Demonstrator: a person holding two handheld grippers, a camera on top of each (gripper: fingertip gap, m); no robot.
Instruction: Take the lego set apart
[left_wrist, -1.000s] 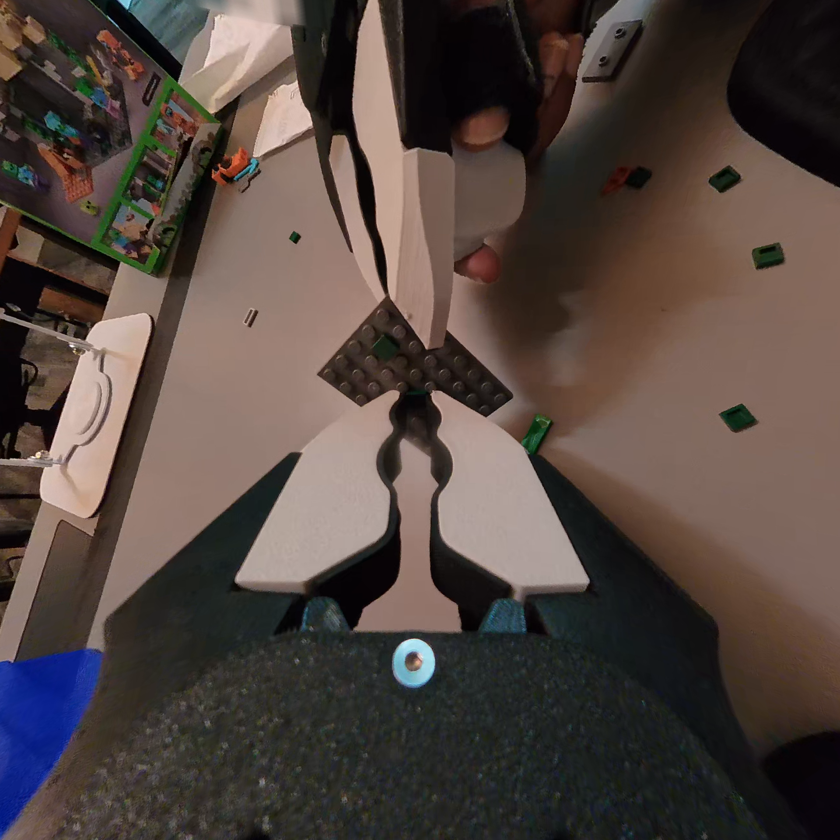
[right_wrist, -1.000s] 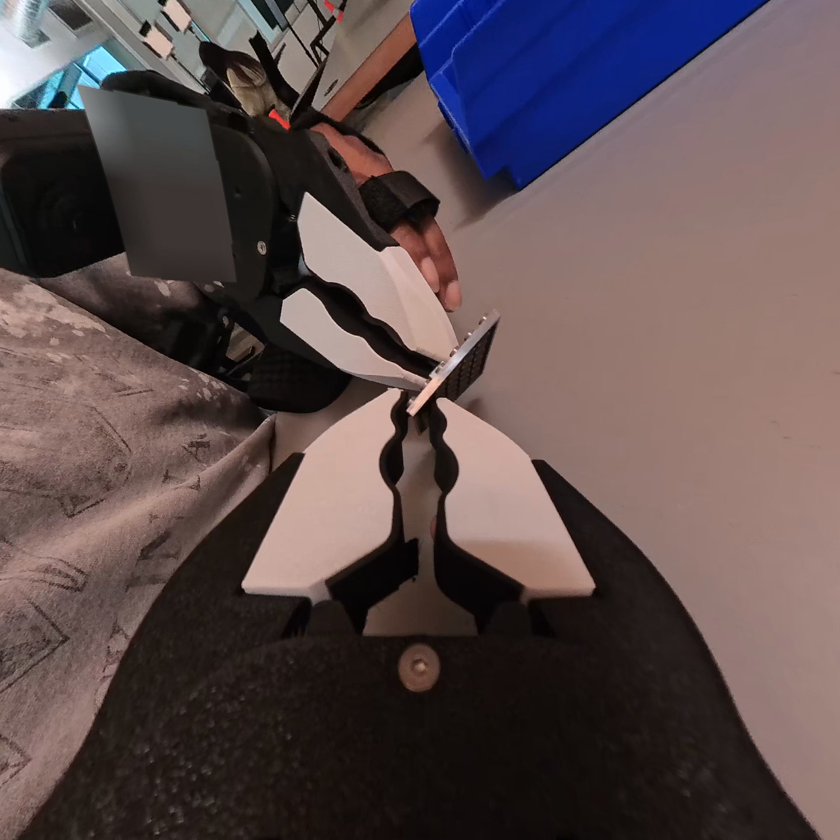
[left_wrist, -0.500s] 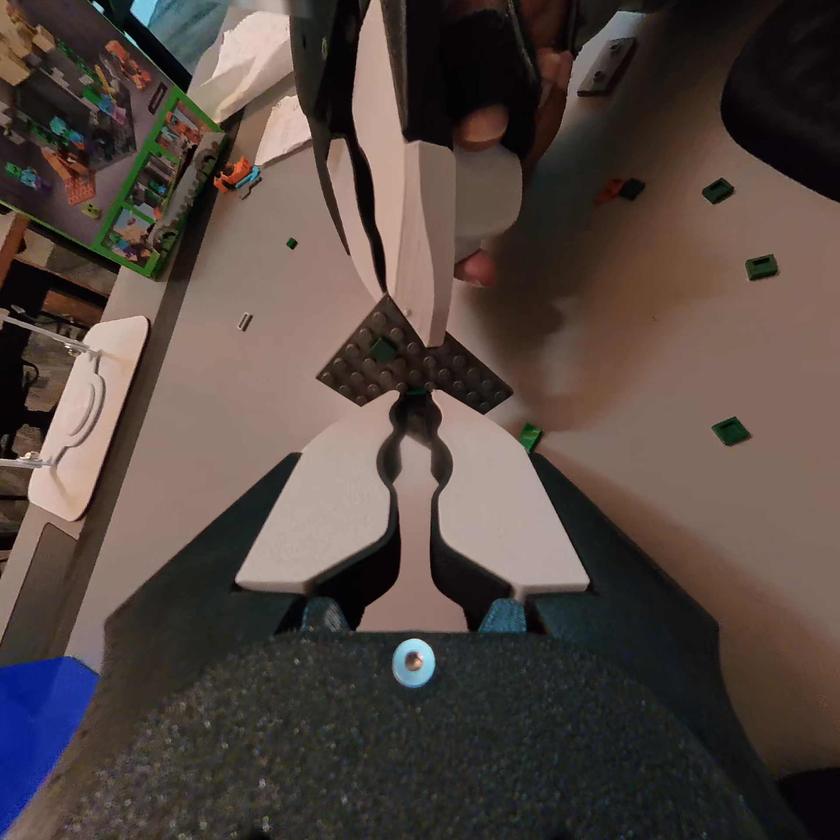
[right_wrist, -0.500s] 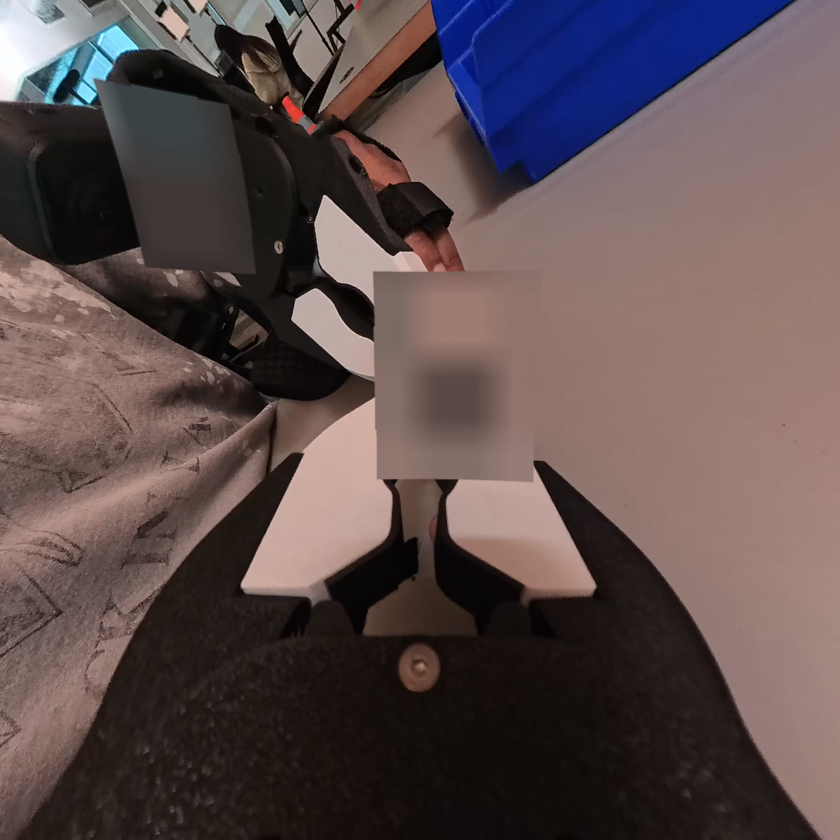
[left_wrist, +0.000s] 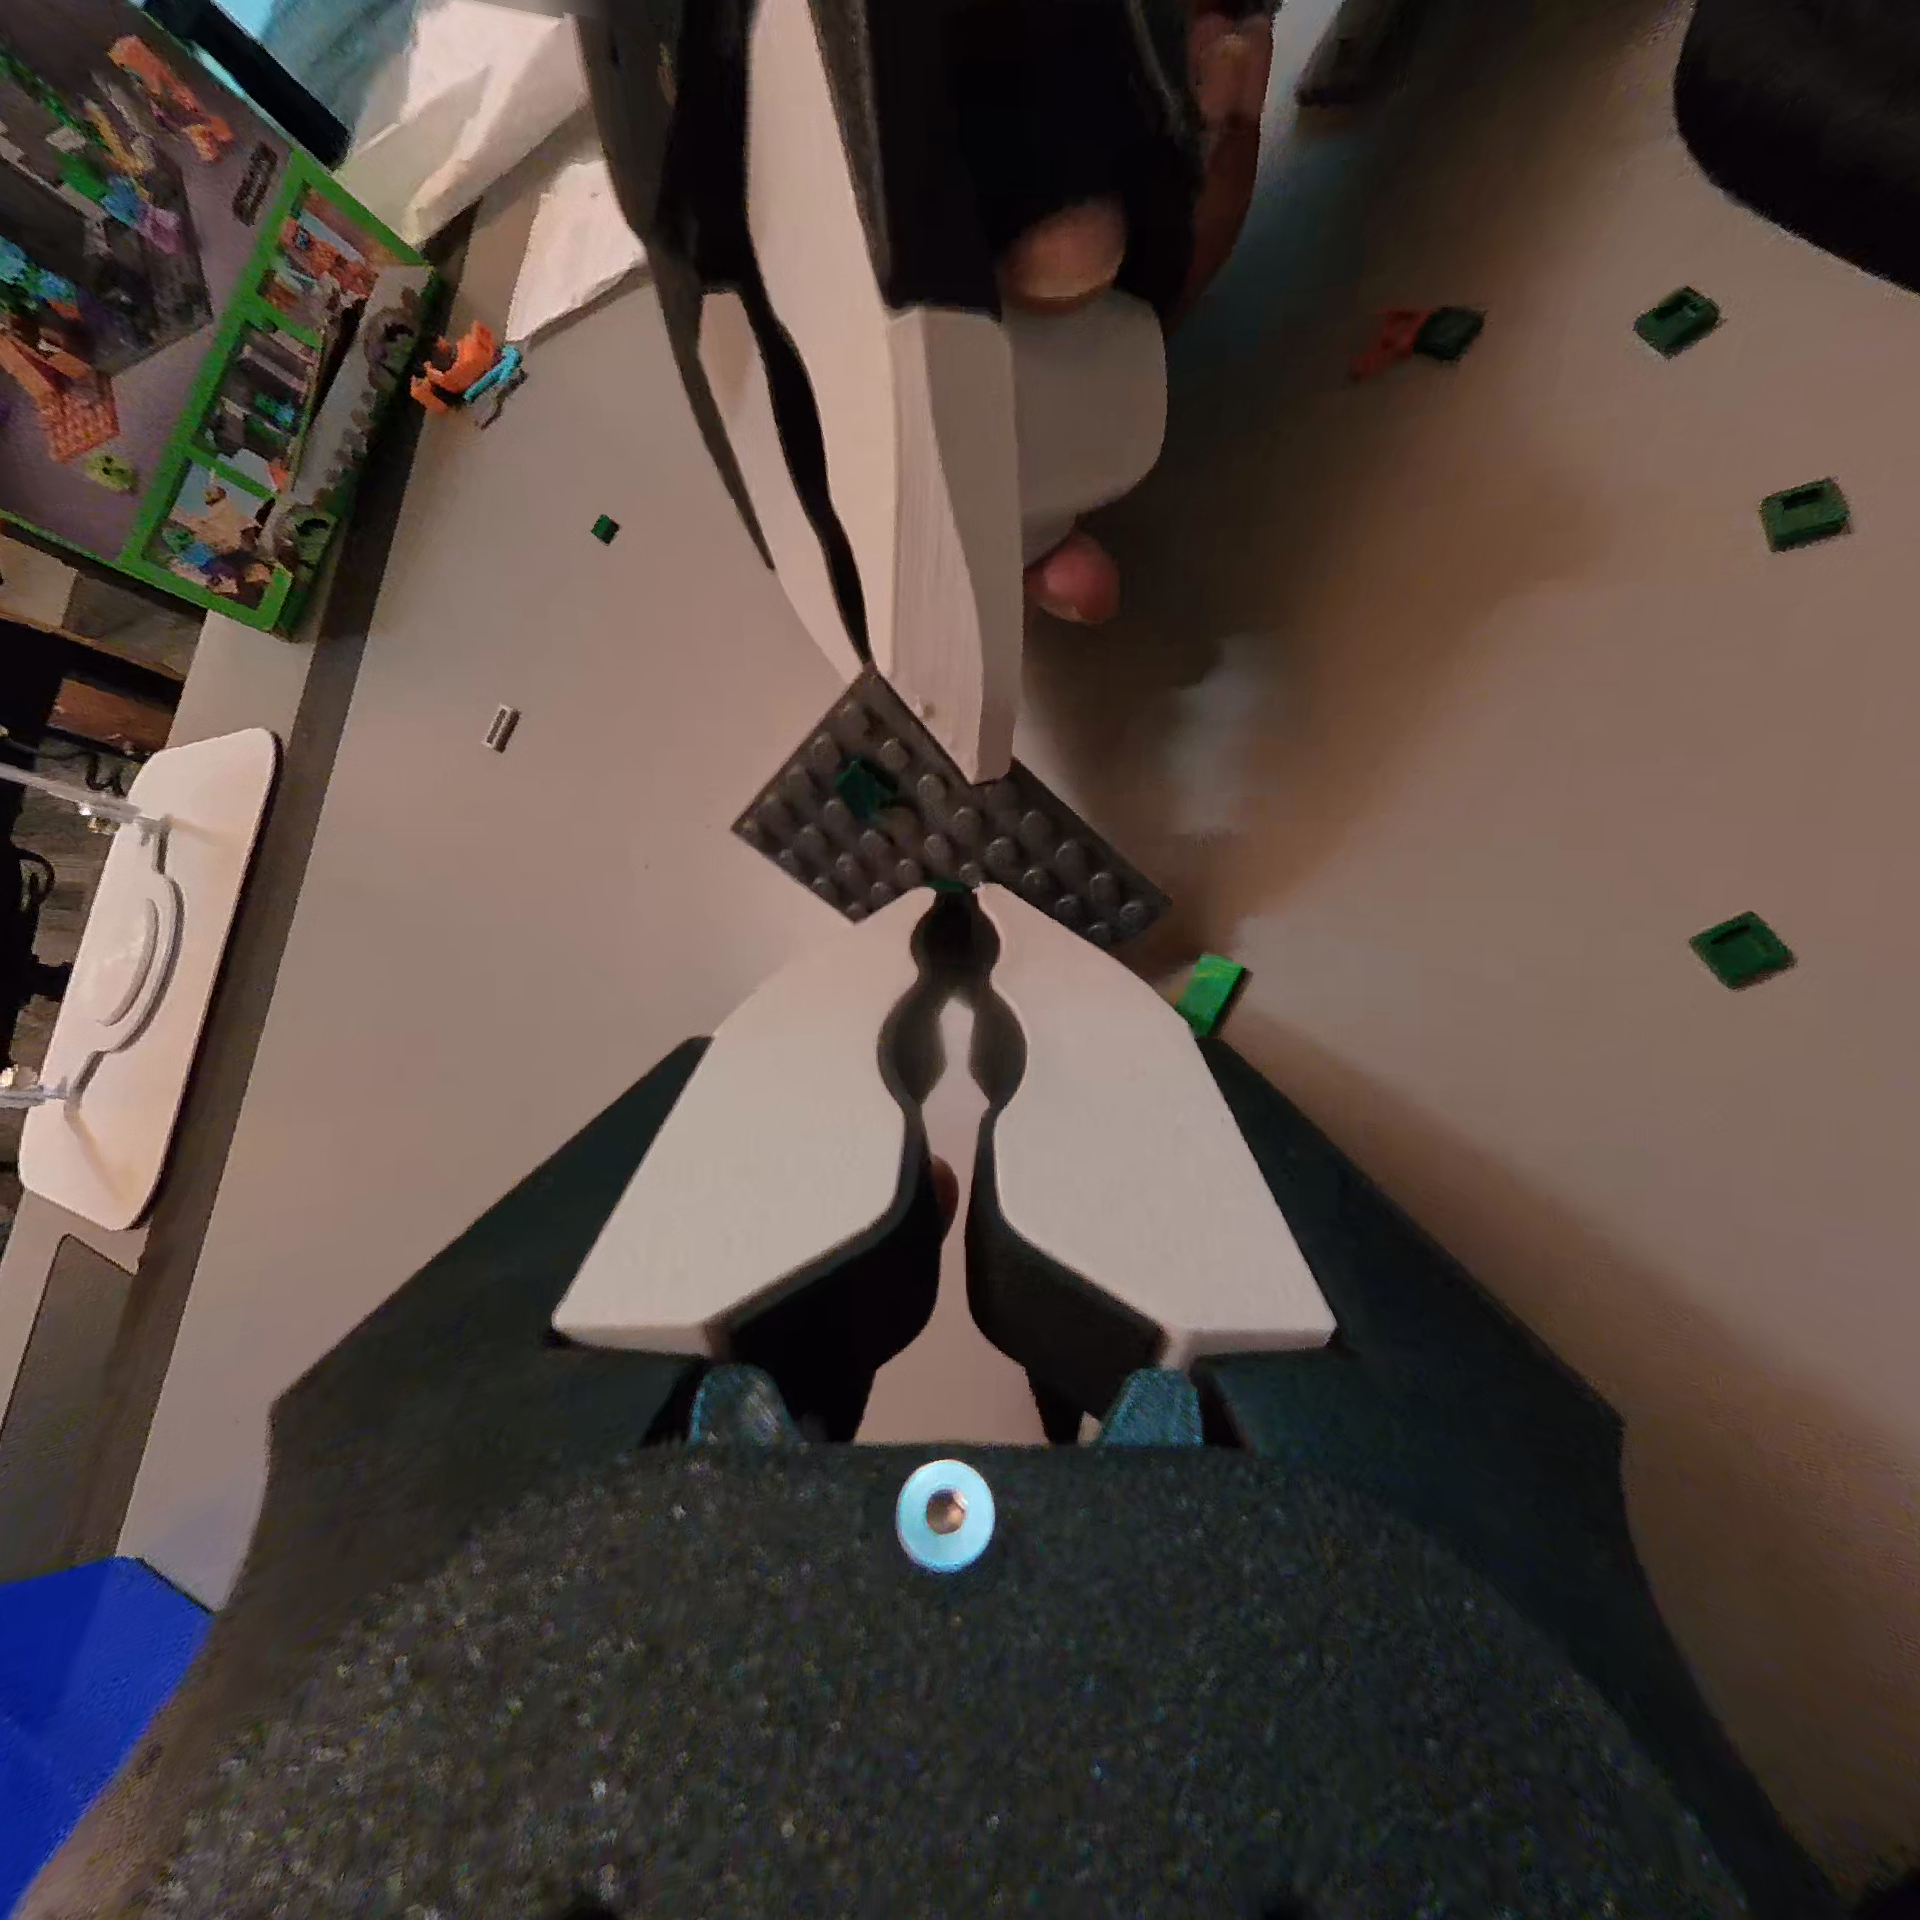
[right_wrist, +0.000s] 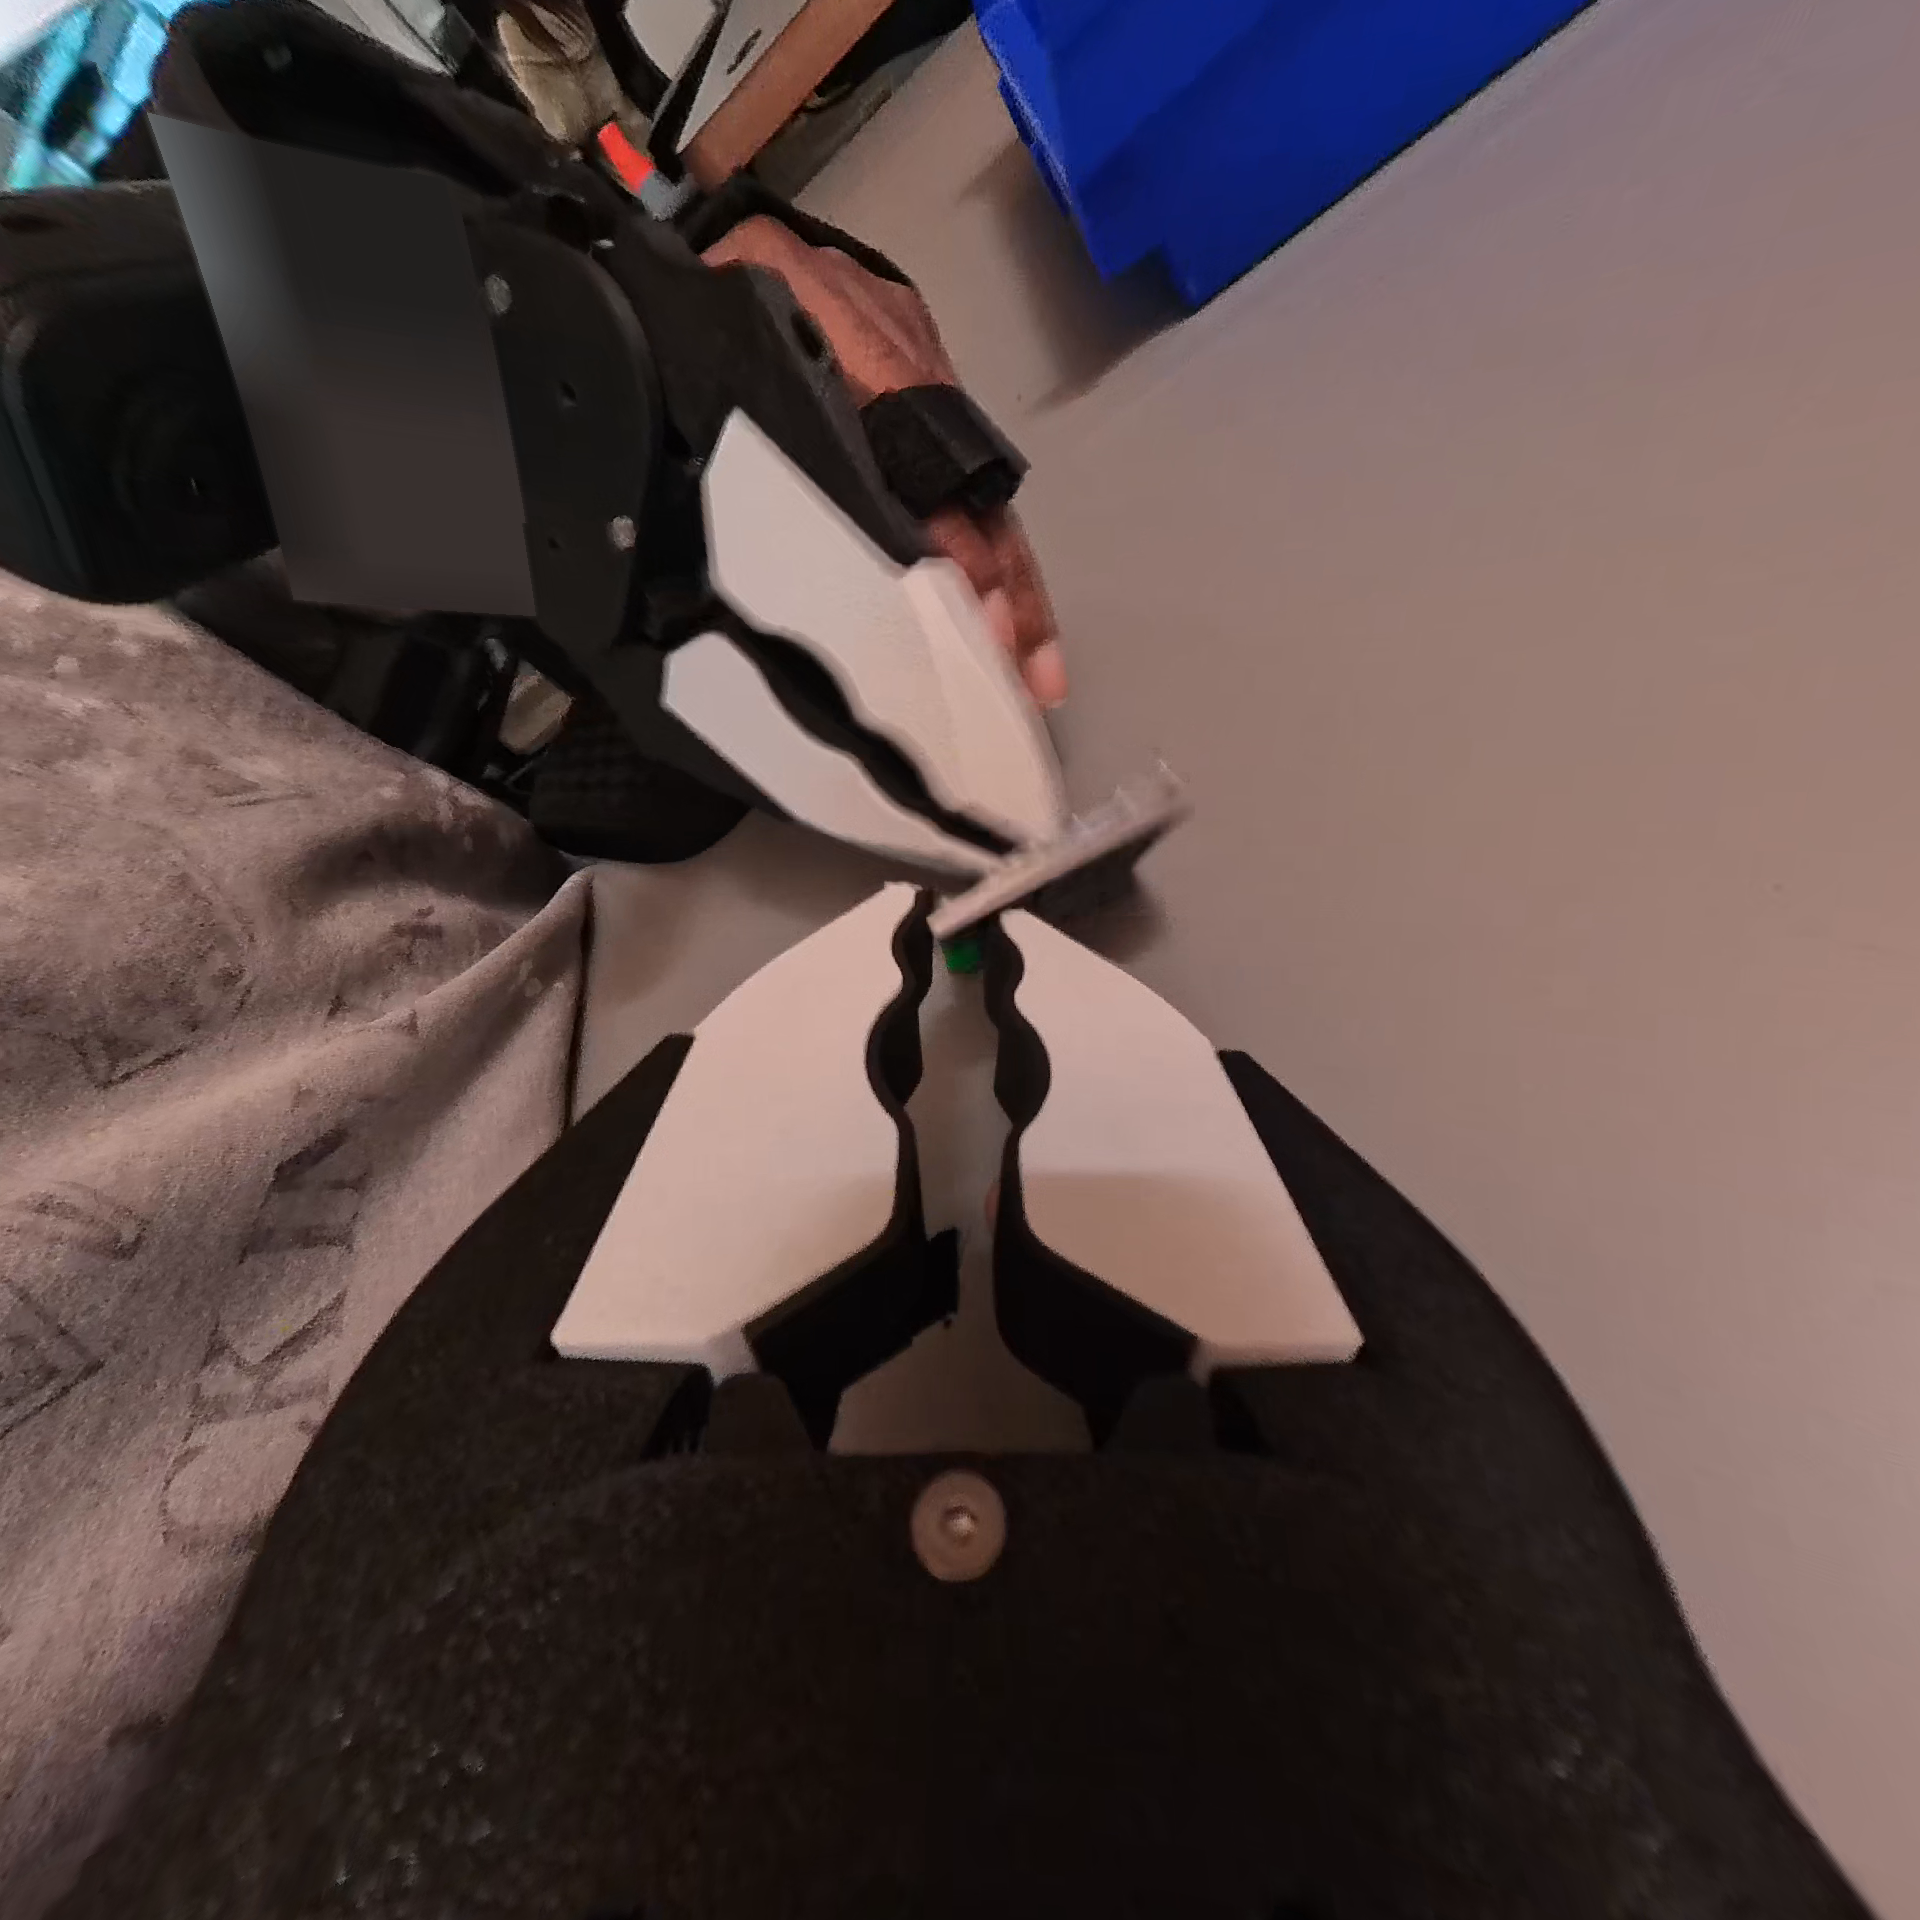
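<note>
Left gripper (left_wrist: 951, 902) sits at the centre of its own view, white fingers pinched together on the near edge of the dark grey studded plate (left_wrist: 940, 826), with a sliver of green just showing at the tips. From the top of that frame comes the right gripper (left_wrist: 920, 717), fingers closed on the plate's far edge, so the plate hangs between the two above the table (left_wrist: 1455, 727). One small dark green piece (left_wrist: 868, 787) sits on the studs near the plate's middle.

Over in the right wrist view, the right gripper (right_wrist: 956, 925) meets the plate (right_wrist: 1060, 868) edge-on at mid-frame, and a bright green bit (right_wrist: 961, 954) peeks between its tips; whether it grips that bit or the plate edge itself is hard to tell. The left gripper (right_wrist: 1013, 842) reaches in from the upper left, clamped on the same plate, a hand (right_wrist: 904, 343) behind it.

Loose green tiles (left_wrist: 1740, 948) dot the right side of the left wrist view, another green piece (left_wrist: 1210, 992) lies just right of the fingers. Upper left holds the set's box (left_wrist: 156, 343), with a small orange and blue build (left_wrist: 468, 369) beside it. A blue bin (right_wrist: 1247, 135) fills the upper right of the right wrist view.
</note>
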